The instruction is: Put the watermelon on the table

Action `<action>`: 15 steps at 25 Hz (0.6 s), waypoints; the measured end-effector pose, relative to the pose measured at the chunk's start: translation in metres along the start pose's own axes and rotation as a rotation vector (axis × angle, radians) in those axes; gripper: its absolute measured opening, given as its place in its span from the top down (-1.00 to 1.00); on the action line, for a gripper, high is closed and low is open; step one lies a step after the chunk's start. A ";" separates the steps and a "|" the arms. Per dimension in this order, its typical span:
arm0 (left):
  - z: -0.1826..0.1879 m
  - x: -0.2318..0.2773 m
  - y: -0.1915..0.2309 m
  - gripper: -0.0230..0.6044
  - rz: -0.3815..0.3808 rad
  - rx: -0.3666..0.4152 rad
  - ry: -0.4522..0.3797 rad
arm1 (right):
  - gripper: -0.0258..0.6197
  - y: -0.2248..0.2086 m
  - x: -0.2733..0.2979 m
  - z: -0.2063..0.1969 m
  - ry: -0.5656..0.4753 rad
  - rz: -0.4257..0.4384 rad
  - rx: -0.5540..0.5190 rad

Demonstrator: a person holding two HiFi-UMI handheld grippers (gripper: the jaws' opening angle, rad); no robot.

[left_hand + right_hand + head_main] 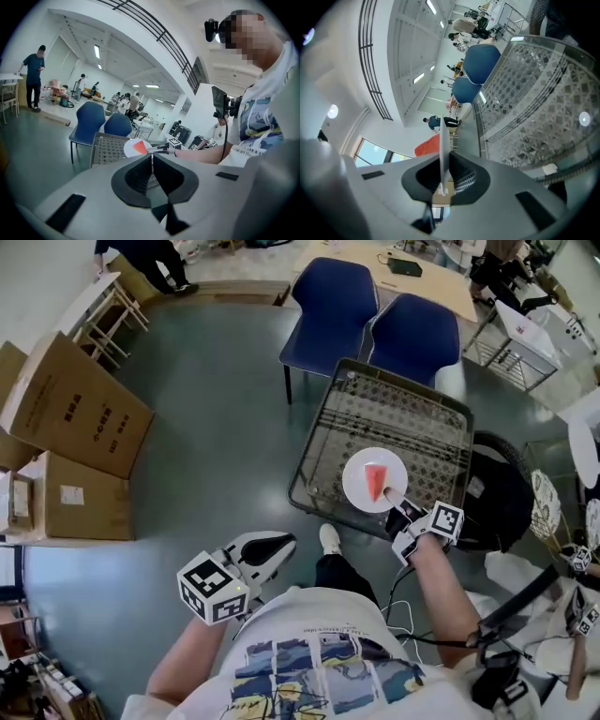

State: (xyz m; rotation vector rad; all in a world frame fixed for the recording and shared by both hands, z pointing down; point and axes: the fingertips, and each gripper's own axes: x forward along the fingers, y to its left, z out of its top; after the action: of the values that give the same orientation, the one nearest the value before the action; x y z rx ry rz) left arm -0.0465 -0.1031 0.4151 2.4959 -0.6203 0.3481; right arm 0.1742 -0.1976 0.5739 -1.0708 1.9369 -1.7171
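Note:
A red watermelon slice (376, 482) lies on a white plate (361, 474) held just above the patterned glass table (412, 409). My right gripper (397, 507) is shut on the plate's near rim. In the right gripper view the plate (441, 140) shows edge-on between the jaws of that gripper (442, 161), with the slice (426, 148) to its left and the table (534, 108) to the right. My left gripper (284, 542) hangs over the floor left of the table, shut on nothing. The left gripper view shows its closed jaws (152, 161), the plate with the slice (139, 147) and the table (108, 147).
Two blue chairs (333, 301) (412, 334) stand at the table's far side. A black bag (502, 493) sits right of the table. Cardboard boxes (80, 418) lean at the left, with grey floor between. A person (34, 75) stands far off.

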 end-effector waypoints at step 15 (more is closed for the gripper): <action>0.069 0.071 0.075 0.87 0.214 -0.098 0.048 | 0.84 -0.130 0.176 0.184 0.072 -0.104 0.048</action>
State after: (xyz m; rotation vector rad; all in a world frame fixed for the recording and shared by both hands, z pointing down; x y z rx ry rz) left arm -0.0146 -0.2226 0.4175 2.3269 -0.8671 0.4445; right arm 0.2246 -0.4498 0.6976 -1.1257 1.9019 -1.8723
